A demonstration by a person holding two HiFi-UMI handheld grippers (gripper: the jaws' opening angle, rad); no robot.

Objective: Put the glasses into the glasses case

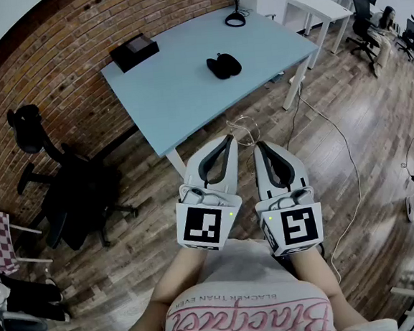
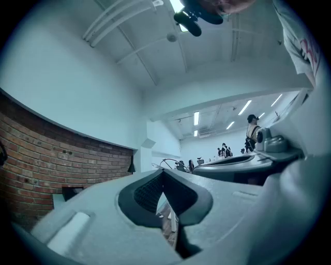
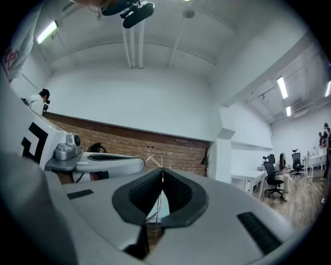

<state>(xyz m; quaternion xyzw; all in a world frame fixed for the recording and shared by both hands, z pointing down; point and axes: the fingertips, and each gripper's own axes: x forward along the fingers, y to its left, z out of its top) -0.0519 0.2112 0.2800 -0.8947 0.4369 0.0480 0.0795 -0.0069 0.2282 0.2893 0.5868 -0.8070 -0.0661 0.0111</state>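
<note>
A light blue table (image 1: 179, 91) stands ahead of me. On its middle lies a dark, rounded object (image 1: 223, 66) that looks like folded glasses. A black rectangular case (image 1: 134, 52) rests near the table's far left corner. Both grippers hang side by side over the wooden floor, short of the table's near edge. The left gripper (image 1: 228, 140) (image 2: 163, 173) is shut with nothing between its jaws. The right gripper (image 1: 258, 146) (image 3: 162, 171) is also shut and holds nothing. Neither gripper view shows the glasses or the case.
A black desk lamp (image 1: 234, 0) stands at the table's far edge. A black office chair (image 1: 72, 187) sits left of the table by the brick wall. Cables (image 1: 318, 115) trail across the floor on the right. Beyond them are a white table (image 1: 319, 7) and more chairs (image 1: 364, 28).
</note>
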